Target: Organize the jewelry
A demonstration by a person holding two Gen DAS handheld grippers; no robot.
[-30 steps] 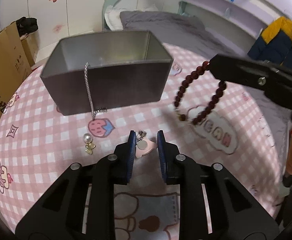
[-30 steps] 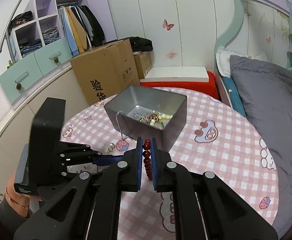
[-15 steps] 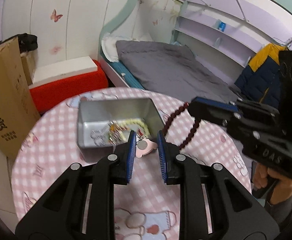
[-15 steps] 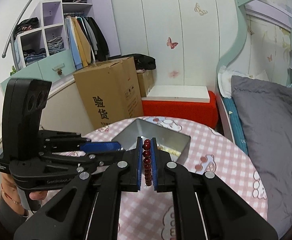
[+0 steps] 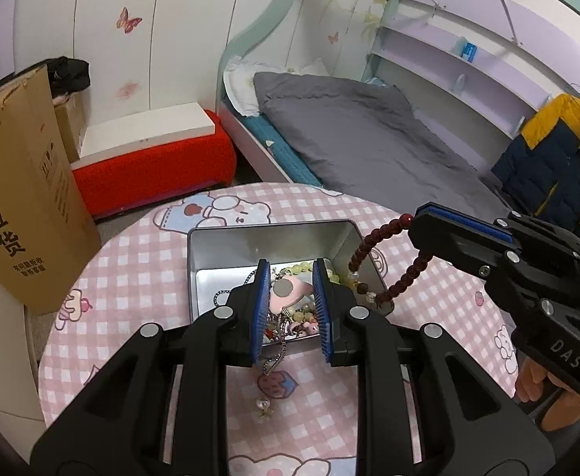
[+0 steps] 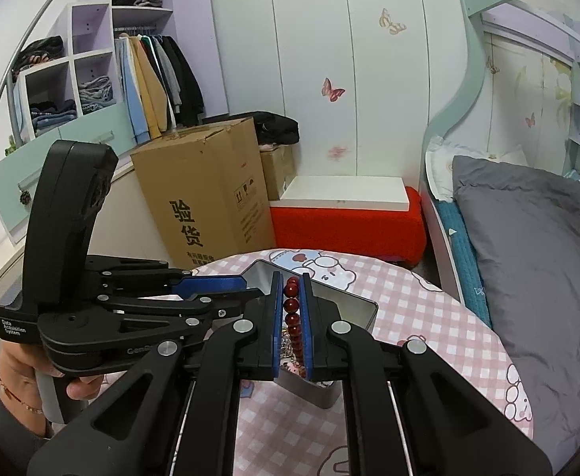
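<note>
My left gripper (image 5: 290,273) is shut on a pink heart-shaped charm (image 5: 288,292) and hangs above the open metal tin (image 5: 266,244). A tangle of beads and chains lies inside the tin. A silver chain (image 5: 274,357) drapes over the tin's near wall down to a pearl earring (image 5: 264,406) on the tablecloth. My right gripper (image 6: 290,281) is shut on a dark red bead bracelet (image 6: 291,305). In the left wrist view that bracelet (image 5: 385,261) dangles in a loop over the tin's right wall. The tin (image 6: 353,305) lies below both grippers.
The tin stands on a round table with a pink checked cloth (image 5: 139,277). A cardboard box (image 5: 16,206) stands to its left, with a red bench (image 5: 151,166) and a bed with a grey cover (image 5: 369,139) behind. A hand (image 6: 24,377) holds the left gripper's handle.
Both grippers have risen and pulled back from the tin, so the tin looks smaller and its inside shows. The charm and the bracelet stay gripped and now hang over the tin.
</note>
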